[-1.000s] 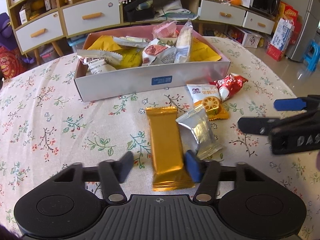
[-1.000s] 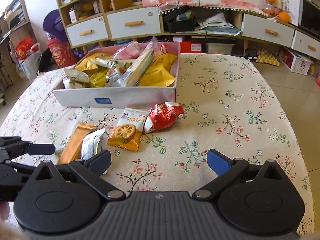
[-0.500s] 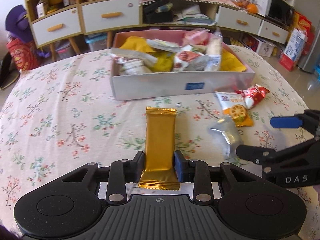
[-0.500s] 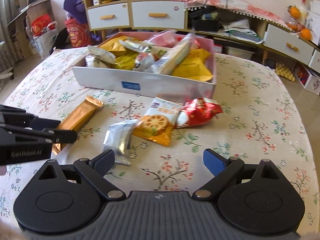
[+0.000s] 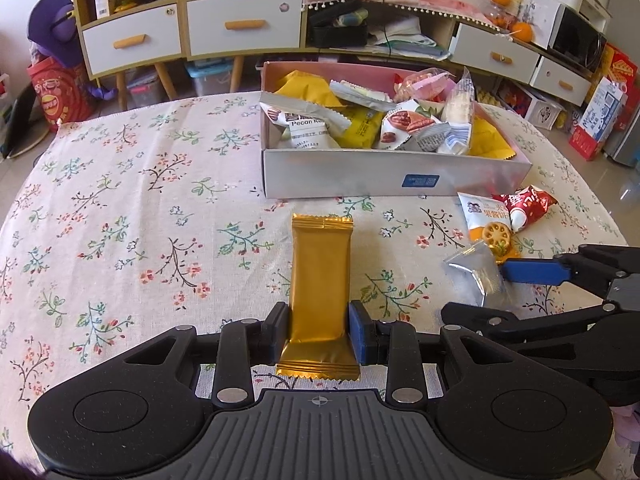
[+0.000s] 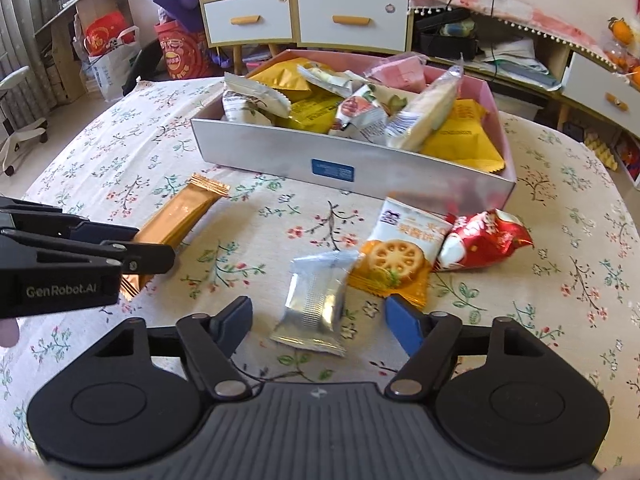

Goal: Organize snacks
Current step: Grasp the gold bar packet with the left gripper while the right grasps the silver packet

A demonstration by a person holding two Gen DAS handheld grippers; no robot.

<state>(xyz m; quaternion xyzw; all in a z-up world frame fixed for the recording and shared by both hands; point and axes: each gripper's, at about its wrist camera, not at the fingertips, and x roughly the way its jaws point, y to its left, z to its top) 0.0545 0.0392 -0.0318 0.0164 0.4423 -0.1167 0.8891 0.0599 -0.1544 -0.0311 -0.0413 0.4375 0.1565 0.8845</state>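
On the floral tablecloth (image 5: 120,208), the largest thing is the grey snack box (image 5: 392,172) with its pink inner wall, heaped with wrapped packets, at about one o'clock in the left wrist view and twelve o'clock in the right wrist view. Next in size, the left gripper (image 5: 319,334) is clenched on the lower end of the gold bar wrapper (image 5: 320,272), one pad pressing each long edge; the bar points toward twelve o'clock, its far end short of the box. The right gripper (image 6: 320,322) is closing, its pads on either side of the silver packet (image 6: 316,300) but not yet touching it. At two o'clock from that packet, touching it, lies the biscuit packet (image 6: 400,252), and the red packet (image 6: 484,238) lies against its three o'clock side.
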